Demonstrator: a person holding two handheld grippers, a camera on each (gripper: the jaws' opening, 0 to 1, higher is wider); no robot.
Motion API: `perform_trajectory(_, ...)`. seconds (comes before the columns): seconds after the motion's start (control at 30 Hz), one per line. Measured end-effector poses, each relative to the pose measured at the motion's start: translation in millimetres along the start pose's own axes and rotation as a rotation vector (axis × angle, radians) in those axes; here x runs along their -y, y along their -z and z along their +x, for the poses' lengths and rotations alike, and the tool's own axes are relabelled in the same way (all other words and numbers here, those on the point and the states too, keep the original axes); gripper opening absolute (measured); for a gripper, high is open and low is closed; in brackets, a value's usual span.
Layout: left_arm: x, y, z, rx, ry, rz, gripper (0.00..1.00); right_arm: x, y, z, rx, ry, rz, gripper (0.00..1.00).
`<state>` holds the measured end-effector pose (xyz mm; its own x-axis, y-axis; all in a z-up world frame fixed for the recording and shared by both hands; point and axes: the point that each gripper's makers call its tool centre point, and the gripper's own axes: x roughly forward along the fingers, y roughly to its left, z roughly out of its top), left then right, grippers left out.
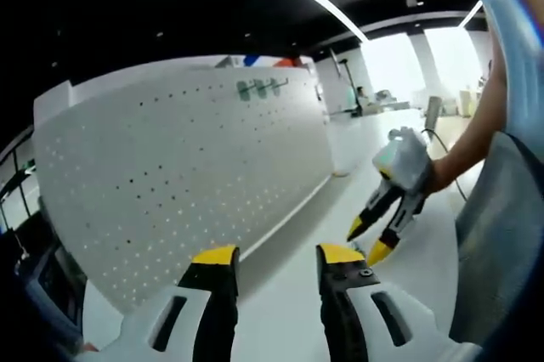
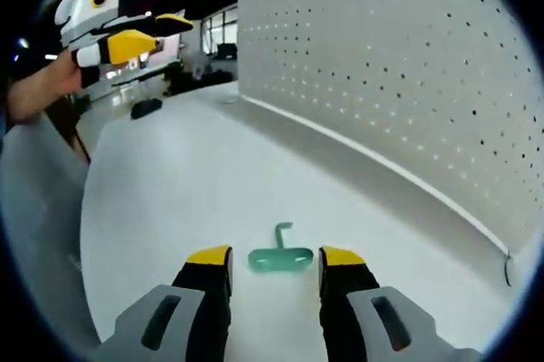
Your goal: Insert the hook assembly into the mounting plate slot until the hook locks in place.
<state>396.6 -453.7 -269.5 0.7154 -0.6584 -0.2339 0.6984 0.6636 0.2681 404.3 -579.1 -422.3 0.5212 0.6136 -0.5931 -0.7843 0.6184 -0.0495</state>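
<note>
A green hook lies flat on the white surface, just ahead of the right claw, whose jaws are spread. The left claw hangs spread and empty before the white pegboard, where more green hooks hang.

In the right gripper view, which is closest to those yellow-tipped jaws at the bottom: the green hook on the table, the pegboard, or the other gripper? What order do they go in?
From the right gripper:
1. Green hook, lying on the table between the jaw tips.
2. Pegboard, standing along the right.
3. Left gripper, held up at far upper left.
</note>
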Motion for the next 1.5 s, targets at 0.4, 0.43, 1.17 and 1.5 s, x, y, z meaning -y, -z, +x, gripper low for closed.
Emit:
perform_trajectory(0.4, -0.6, 0.2, 0, 0.0, 0.0, -0.002, 0.37, 3, 0.2, 2, 0.0, 0.001, 0.0, 0.34)
perform_trajectory(0.43, -0.7, 0.5, 0, -0.001, 0.0, -0.002, 0.37, 3, 0.5, 2, -0.002, 0.0, -0.003, 0.33)
perform_trajectory(1.17, 3.2, 4.5, 2, -0.015, 0.011, -0.002, 0.37, 5, -5.6, -2, 0.025, 0.001, -0.016, 0.29)
perform_trajectory(1.5, 5.9, 4.7, 2, -0.019, 0.022, -0.019, 0.35, -1, -30.4, -11, 0.079, 0.001, -0.072, 0.29)
